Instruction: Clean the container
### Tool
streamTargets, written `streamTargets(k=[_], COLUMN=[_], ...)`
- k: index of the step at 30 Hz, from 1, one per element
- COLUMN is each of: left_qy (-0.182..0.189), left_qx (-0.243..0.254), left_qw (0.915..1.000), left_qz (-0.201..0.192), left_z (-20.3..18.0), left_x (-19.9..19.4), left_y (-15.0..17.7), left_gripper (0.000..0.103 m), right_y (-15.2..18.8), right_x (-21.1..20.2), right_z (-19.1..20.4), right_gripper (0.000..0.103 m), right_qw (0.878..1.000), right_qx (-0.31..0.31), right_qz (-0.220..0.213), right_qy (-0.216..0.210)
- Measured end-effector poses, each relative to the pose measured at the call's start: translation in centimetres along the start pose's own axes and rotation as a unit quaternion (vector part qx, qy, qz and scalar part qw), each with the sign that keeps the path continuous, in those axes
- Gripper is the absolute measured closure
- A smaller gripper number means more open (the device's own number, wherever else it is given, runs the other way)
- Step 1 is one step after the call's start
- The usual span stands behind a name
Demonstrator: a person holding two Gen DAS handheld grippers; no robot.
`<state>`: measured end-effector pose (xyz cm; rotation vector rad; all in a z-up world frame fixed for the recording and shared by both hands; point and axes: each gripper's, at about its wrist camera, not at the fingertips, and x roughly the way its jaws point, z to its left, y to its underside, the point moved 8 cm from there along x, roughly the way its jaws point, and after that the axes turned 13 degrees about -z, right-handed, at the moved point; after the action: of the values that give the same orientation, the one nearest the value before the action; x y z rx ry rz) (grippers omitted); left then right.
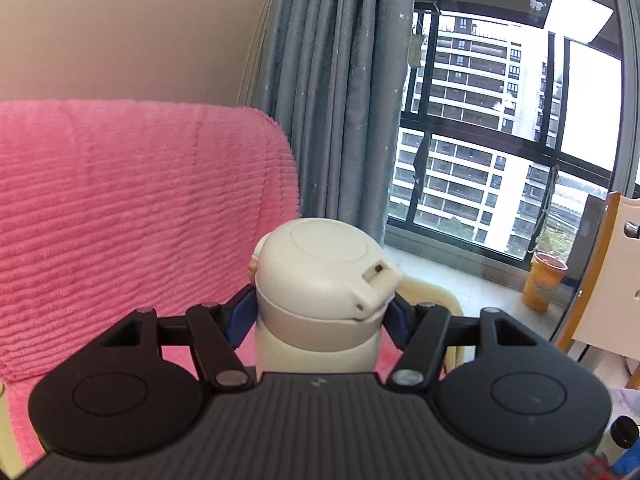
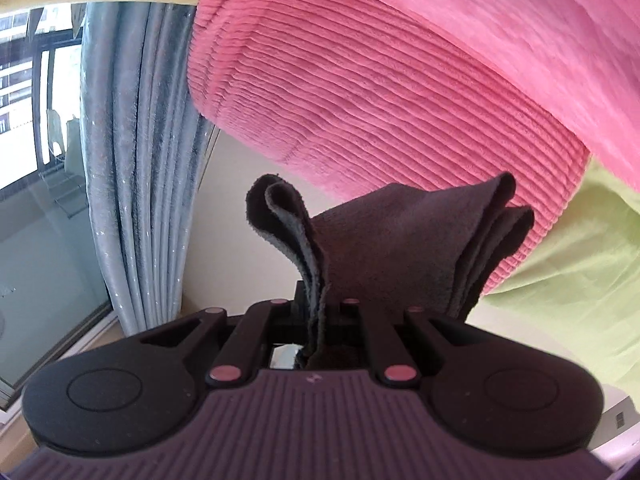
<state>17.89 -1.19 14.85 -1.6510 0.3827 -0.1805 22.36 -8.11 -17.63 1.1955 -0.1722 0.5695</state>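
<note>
Two tools are at work, one in each hand. The left tool (image 1: 320,312) pinches a cream flip-lid bottle (image 1: 320,300) just below its cap, the blue pads (image 1: 240,316) pressed against the body at 9 and 3 o'clock, so the jaws stand only as wide as the bottle. The bottle is upright and sits dead centre in the left wrist view, its lid (image 1: 324,268) closed, the latch (image 1: 378,284) pointing toward 4 o'clock, and a cream carry loop (image 1: 436,300) curving off at 3 o'clock.

I judge the bottle stiff and smooth-walled, likely slippery under the pads and of moderate weight. The waist below the lid is a sound place to hold, since the cap's overhang would stop it sliding down; the lid itself is a poor grip point because it may spring open.

The right tool (image 2: 320,320) is pressed nearly together on a dark grey cloth (image 2: 384,240), which is soft, limp and light. Its folded layers rise from the jaws and flop toward 11 and 2 o'clock, so it needs bunching firmly to wipe with any pressure.

Beyond both tools lies a pink ribbed blanket (image 1: 120,208) at 9 o'clock in the left view, with a grey curtain (image 1: 328,80) at 12 o'clock and a window (image 1: 500,140) at 2 o'clock.
</note>
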Motion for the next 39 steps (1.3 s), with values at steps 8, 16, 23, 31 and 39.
streamTargets(k=[8,16,23,31,39], left_qy=[-0.003,-0.030,-0.031,-0.037,-0.019], left_qx=[0.009,0.027,0.002,0.010,-0.005], left_qw=[0.9997,0.9984,0.9991,0.9983,0.9983], left_qz=[-0.024,-0.041,-0.028,-0.044,-0.055], left_z=[-0.2,0.4,-0.1,-1.2,-1.9], left_x=[-0.7,-1.0,-0.3,-1.0,-1.3], left_y=[-0.6,-1.1,0.5,0.8,0.0], left_gripper=[0.037,0.038,0.038,0.038,0.038], right_y=[1.8,1.0,2.8,3.1,3.4], right_x=[-1.9,-5.4,-5.2,-5.2,-4.3], right_z=[-0.8,3.5,2.9,1.5,0.7], right_gripper=[0.098,0.098,0.098,0.098,0.098], right_qw=[0.998,0.998,0.998,0.996,0.996], right_qx=[-0.015,-0.039,-0.007,0.039,0.057], right_qz=[-0.013,-0.056,-0.056,-0.079,-0.065], right_qy=[0.053,0.014,0.003,-0.027,-0.038])
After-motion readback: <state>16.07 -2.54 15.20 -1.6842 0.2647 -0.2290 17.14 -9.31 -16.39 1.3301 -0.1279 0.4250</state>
